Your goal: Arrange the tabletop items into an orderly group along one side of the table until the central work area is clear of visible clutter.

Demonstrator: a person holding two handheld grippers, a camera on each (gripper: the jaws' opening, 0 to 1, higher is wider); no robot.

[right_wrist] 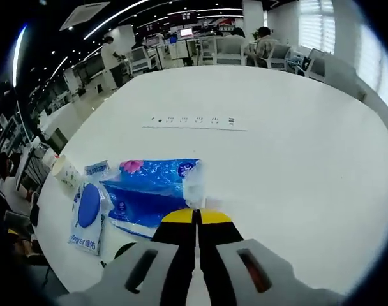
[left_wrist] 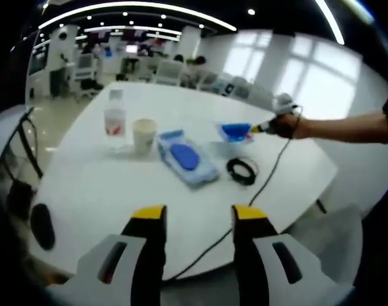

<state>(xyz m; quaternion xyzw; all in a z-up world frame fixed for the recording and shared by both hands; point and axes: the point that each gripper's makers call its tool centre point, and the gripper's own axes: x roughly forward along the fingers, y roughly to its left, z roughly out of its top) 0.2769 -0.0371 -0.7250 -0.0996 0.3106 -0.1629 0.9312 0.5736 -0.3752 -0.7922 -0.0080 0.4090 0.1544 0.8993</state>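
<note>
Your left tongs are hovering spread over the near edge of the white counter, gripping nothing. Your right tongs are pressed together, pinching the corner of the blue tissue pack, which is lying near the counter edge. Just beside it the wet-wipes pack is lying flat, with the paper cup beyond it. In the left gripper view, the water bottle is standing next to the cup, and a coiled black cable is sitting near the wipes.
</note>
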